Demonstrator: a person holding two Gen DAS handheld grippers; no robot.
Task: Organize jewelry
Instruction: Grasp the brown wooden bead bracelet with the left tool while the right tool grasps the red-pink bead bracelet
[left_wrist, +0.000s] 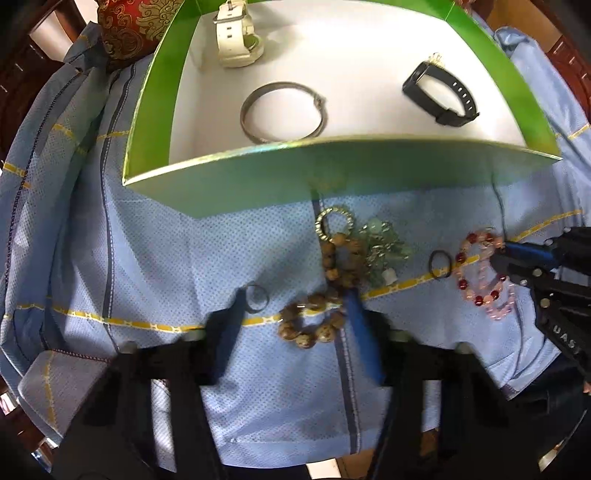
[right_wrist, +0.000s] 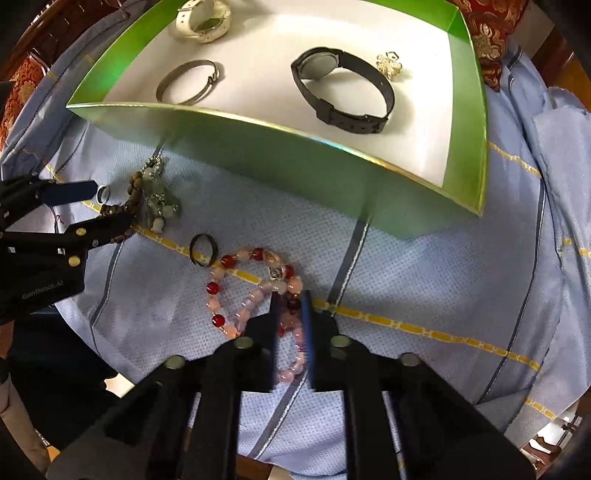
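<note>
My right tongs (right_wrist: 290, 306) were clenched on the pink-and-red bead bracelet (right_wrist: 251, 291), which lay on the blue cloth (right_wrist: 424, 280) covering the desk, at 6 o'clock of the green box (right_wrist: 280, 155). My left tongs (left_wrist: 295, 306) stood released around the wooden bead bracelet (left_wrist: 314, 321), a small metal ring (left_wrist: 256, 298) touching the left finger. Inside the box lay a black watch (right_wrist: 343, 88), a white watch (right_wrist: 203, 18) and a metal bangle (right_wrist: 188, 81).

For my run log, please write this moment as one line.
left gripper: open, over brown bead bracelet | right gripper: fingers closing around pink-red bead bracelet | green box: two watches, bangle, brooch
</note>
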